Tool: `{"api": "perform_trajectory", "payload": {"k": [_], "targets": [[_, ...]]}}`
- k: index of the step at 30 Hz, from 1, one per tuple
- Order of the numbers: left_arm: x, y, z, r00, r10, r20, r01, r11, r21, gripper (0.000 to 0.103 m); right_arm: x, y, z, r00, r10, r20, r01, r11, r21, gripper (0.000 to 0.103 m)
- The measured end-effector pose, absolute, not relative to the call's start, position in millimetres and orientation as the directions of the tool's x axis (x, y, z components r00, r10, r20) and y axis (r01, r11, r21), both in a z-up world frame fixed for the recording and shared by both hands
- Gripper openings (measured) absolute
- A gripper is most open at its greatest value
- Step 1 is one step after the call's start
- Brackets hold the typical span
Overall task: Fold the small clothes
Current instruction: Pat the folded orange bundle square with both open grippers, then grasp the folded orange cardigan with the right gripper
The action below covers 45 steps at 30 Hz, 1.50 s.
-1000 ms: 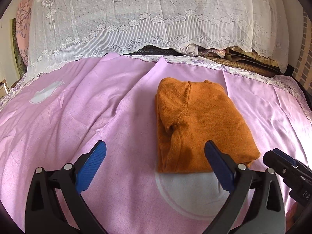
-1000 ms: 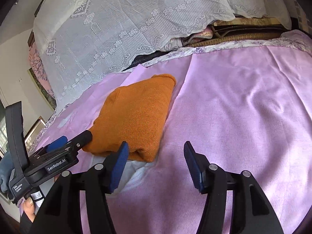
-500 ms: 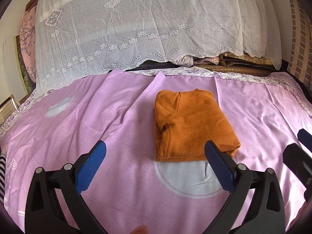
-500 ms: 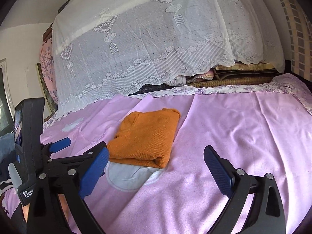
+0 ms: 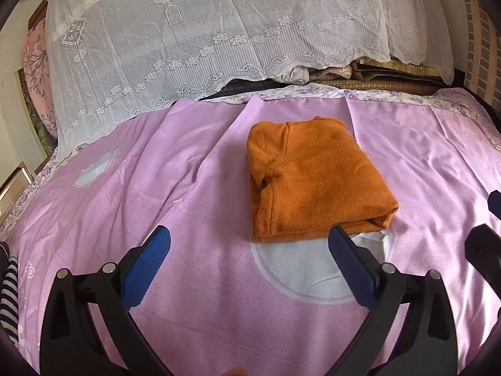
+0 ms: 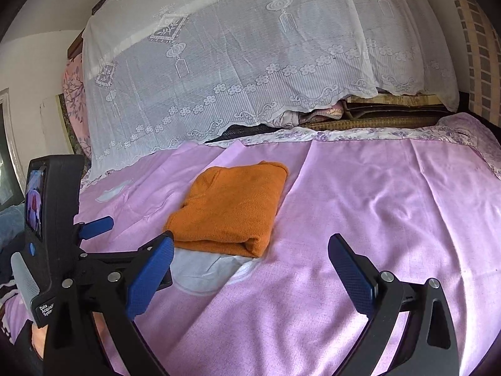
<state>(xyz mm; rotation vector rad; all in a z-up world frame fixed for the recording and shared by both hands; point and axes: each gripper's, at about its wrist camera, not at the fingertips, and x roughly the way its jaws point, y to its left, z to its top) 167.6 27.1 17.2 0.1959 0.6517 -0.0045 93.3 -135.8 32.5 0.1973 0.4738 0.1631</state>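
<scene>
Both grippers spread wide, gripping nothing. Left gripper (image 5: 249,263): blue pads far apart, angled down over the pink bedsheet (image 5: 156,188), nothing between the fingers. Right gripper (image 6: 250,269): equally wide, jaws having just been opening, only sheet between them, tilted a little downward.

Folded orange sweater (image 5: 310,181) just ahead of the left gripper, slightly right of its centre line, lying flat as a compact rectangle with the thick folded edge nearest the right-hand pad. From the right wrist view, same sweater (image 6: 231,206) ahead and to the left, beyond the left-hand pad, clear of both fingers. Near edge of the garment resting over a white round print (image 5: 300,269) on the sheet, directly between and ahead of the left gripper's pads.

Left gripper also seen from the right wrist view (image 6: 94,225), at the far left, beside the sweater and apart from it.

Further ahead of both tools: white lace cover (image 5: 219,37) draped over a pile at the far end of the bed. Striped fabric (image 5: 7,288) at the lower left edge of the left wrist view.

Against a second ago: right jaws much wider; sweater further from both grippers, no longer at the pads, both tools drawn back.
</scene>
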Motion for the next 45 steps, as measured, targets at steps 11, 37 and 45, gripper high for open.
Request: {"api": "perform_trajectory", "payload": {"k": [11, 37, 45], "targets": [[228, 86, -5, 0.654, -0.209, -0.727, 0.039, 0.969, -0.244, 0.098, 140, -159, 30, 0.831, 0.298, -0.469, -0.083, 0.901, 0.426, 0.099], [309, 64, -27, 0.523, -0.439, -0.731, 0.141, 0.89, -0.433, 0.098, 288, -156, -13, 0.663, 0.55, -0.508, -0.109, 0.742, 0.662, 0.098], [314, 59, -34, 0.49, -0.478, -0.729, 0.182, 0.874, -0.45, 0.098, 311, -157, -33, 0.604, 0.612, -0.51, -0.107, 0.697, 0.709, 0.093]]}}
